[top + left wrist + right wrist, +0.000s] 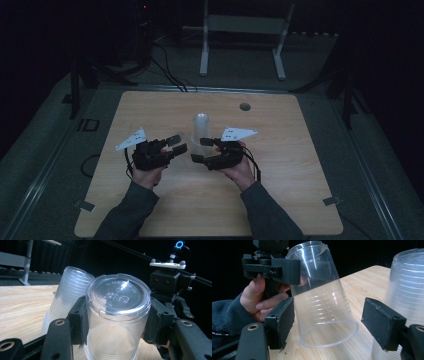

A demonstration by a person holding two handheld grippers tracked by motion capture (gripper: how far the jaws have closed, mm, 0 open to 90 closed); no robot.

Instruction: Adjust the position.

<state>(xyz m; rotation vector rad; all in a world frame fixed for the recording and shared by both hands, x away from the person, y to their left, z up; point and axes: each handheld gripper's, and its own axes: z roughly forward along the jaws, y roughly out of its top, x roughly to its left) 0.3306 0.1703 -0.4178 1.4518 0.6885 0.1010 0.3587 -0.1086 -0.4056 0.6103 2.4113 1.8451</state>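
Observation:
A single clear plastic cup (117, 295), upside down and tilted, sits between the jaws of my left gripper (117, 322), which is shut on its sides. In the right gripper view the same cup (322, 297) leans with its rim just above the wooden table (280, 165). The left gripper (277, 267) clamps its upper part. My right gripper (332, 325) stands open, one jaw on each side of the cup's lower part, not touching it. A stack of clear cups (201, 127) stands upside down just behind both grippers (177, 142) (200, 150).
The room is dark. A round hole (244, 106) sits in the tabletop at the back right. Beyond the table are a white frame stand (245, 25) and cables (165, 70) on the floor. The cup stack (407, 290) is close to the right jaw.

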